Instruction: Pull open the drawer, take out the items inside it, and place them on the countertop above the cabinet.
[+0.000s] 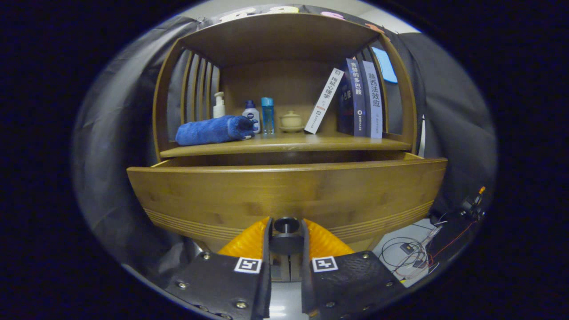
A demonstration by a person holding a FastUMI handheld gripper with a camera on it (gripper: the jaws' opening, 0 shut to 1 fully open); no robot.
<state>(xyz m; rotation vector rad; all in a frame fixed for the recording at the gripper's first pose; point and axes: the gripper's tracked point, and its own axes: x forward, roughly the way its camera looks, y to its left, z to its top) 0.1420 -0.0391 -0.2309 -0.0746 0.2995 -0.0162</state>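
We see round dark knob point(286, 225) on smooth bamboo drawer point(284, 195), drawer pulled partway out; gripper point(286, 235) clamped narrow on knob. Surface point(284, 143) above: one rolled blue towel point(213, 130), three bottles, three books.
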